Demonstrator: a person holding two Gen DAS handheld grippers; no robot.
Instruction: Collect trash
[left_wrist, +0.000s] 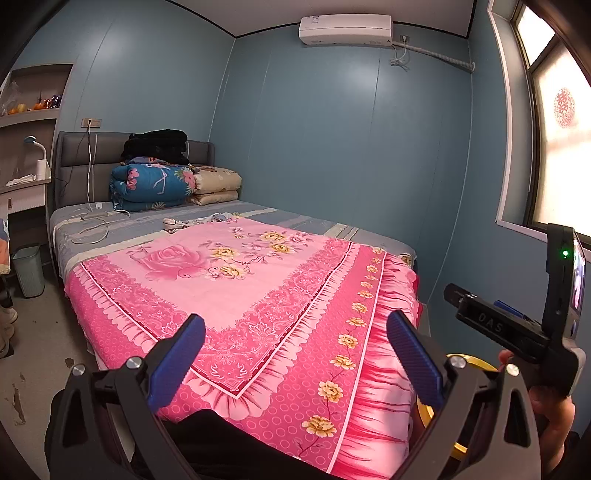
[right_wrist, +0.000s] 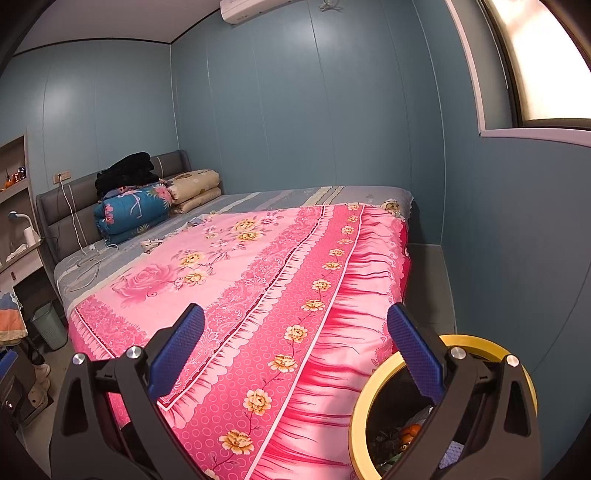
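My left gripper (left_wrist: 295, 332) is open and empty above the foot of the bed with the pink floral blanket (left_wrist: 229, 280). My right gripper (right_wrist: 295, 328) is open and empty over the same blanket (right_wrist: 258, 280). A yellow-rimmed trash bin (right_wrist: 373, 391) with a black liner stands on the floor at the bed's right corner, under my right gripper's right finger; it holds scraps, some orange. Its rim also shows in the left wrist view (left_wrist: 469, 360). A small pale crumpled item (left_wrist: 173, 223) lies at the blanket's far edge; it also shows in the right wrist view (right_wrist: 151, 243).
Folded quilts (left_wrist: 155, 184) and black clothing are stacked against the headboard. A white cable (left_wrist: 92, 221) lies on the grey sheet. A pale green waste basket (left_wrist: 27, 271) stands on the floor left of the bed, beside a desk with a lamp. Blue wall and window are right.
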